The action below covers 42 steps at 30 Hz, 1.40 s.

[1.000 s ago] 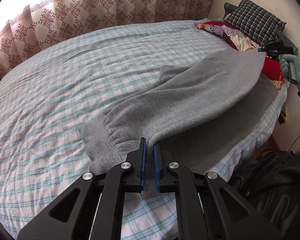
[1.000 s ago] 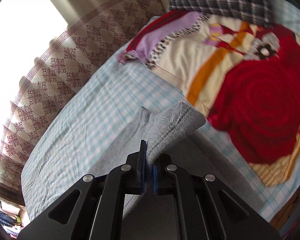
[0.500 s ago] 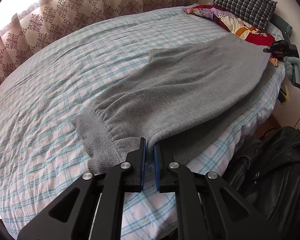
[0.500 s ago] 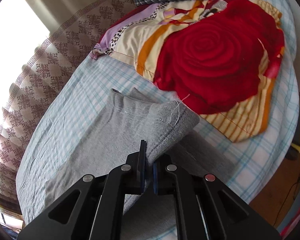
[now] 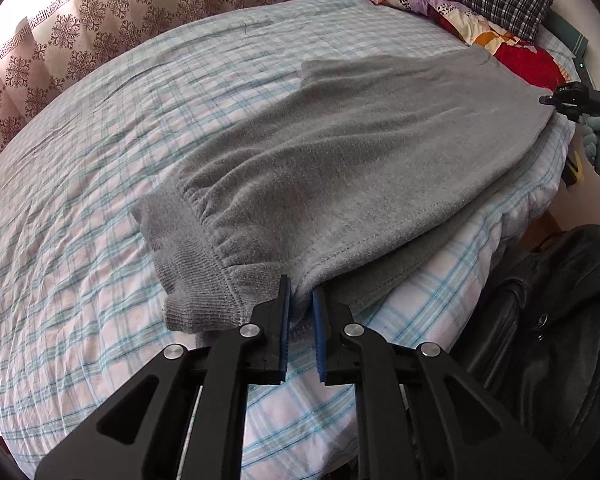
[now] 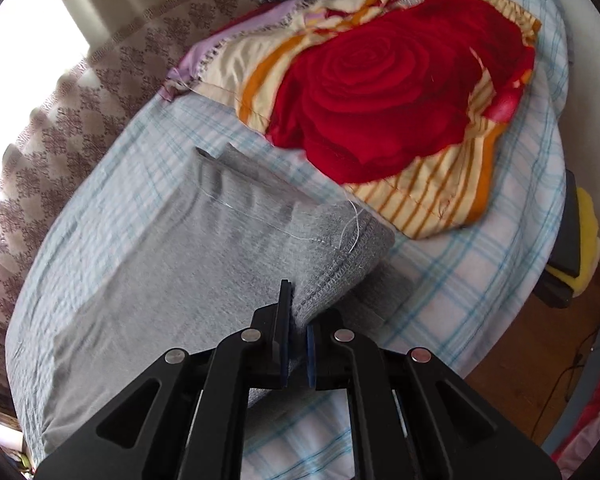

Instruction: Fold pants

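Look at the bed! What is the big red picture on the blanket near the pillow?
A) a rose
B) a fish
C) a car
A: in the right wrist view the blanket beside the grey pants shows a large red rose with curled petals.

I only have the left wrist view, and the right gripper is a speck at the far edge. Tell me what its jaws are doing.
Observer: In the right wrist view the right gripper is clamped shut on the stitched corner edge of the grey pants.
Operator: Check that corner for anything loose.
Observer: A loose white thread hangs off the stitching there.
Operator: Tell me what lies under the held edge.
Observer: A lower grey layer of the pants lies in shadow on the checked sheet. The held edge sits raised above it.
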Tool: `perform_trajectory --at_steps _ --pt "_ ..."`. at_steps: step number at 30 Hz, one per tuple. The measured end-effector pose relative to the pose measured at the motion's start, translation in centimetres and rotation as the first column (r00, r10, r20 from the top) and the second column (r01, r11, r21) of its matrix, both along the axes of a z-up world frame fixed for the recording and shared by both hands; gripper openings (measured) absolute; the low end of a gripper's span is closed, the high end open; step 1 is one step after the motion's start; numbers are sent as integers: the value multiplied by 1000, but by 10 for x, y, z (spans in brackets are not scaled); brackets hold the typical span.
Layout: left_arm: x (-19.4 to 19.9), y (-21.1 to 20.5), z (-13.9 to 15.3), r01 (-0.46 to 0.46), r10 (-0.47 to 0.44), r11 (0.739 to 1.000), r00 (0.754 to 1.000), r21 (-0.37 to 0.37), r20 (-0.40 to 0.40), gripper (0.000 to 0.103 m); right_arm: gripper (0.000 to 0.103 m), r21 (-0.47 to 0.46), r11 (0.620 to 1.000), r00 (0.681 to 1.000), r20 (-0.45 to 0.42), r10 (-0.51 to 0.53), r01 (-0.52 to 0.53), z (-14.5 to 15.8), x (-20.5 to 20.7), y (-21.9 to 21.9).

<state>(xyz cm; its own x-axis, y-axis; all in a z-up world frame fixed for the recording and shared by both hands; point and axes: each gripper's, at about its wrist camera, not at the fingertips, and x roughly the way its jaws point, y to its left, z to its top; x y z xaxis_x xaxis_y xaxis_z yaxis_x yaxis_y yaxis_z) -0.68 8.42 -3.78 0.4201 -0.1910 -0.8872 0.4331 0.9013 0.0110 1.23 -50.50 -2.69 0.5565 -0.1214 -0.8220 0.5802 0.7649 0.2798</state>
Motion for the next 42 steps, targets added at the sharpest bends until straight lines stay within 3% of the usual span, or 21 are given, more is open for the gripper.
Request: perform_trajectory --at_steps 4,8,14,18,26,31,35,37,39,42 --pt "-4 0 -4 -4 4 1000 1000 2 4 17 9 -90 996 1000 -22 18 -20 -1 3 7" --pt "-6 1 -1 8 -8 1000 1000 -2 7 29 10 -152 988 999 -43 23 -29 0 7 13" --pt "-18 5 12 34 -34 999 999 -31 24 58 10 -204 979 999 -48 13 -23 2 7 15" --pt "-15 11 24 5 -2 998 998 -61 58 59 10 -279 959 997 -71 24 -43 2 10 24" --pt "18 -9 27 -28 41 988 996 -152 81 63 11 -265 963 997 -73 31 -49 -1 9 19" --pt "27 -31 0 -1 1 991 1000 -131 -4 63 23 -157 987 999 -5 -33 31 8 -2 -3" --pt "27 -34 -13 -3 -1 993 999 -117 -36 64 43 -215 973 996 31 -80 85 24 -7 -6" --pt "29 -33 -13 -13 7 992 999 -125 -47 64 43 -274 957 995 48 -88 98 34 -6 -6" --pt "31 -32 -13 -15 8 993 998 -120 -54 66 44 -288 954 996 70 -63 80 42 1 -6" --pt "34 -36 -11 -7 2 995 999 -101 -53 69 44 -251 967 995 85 58 -35 44 25 -3"
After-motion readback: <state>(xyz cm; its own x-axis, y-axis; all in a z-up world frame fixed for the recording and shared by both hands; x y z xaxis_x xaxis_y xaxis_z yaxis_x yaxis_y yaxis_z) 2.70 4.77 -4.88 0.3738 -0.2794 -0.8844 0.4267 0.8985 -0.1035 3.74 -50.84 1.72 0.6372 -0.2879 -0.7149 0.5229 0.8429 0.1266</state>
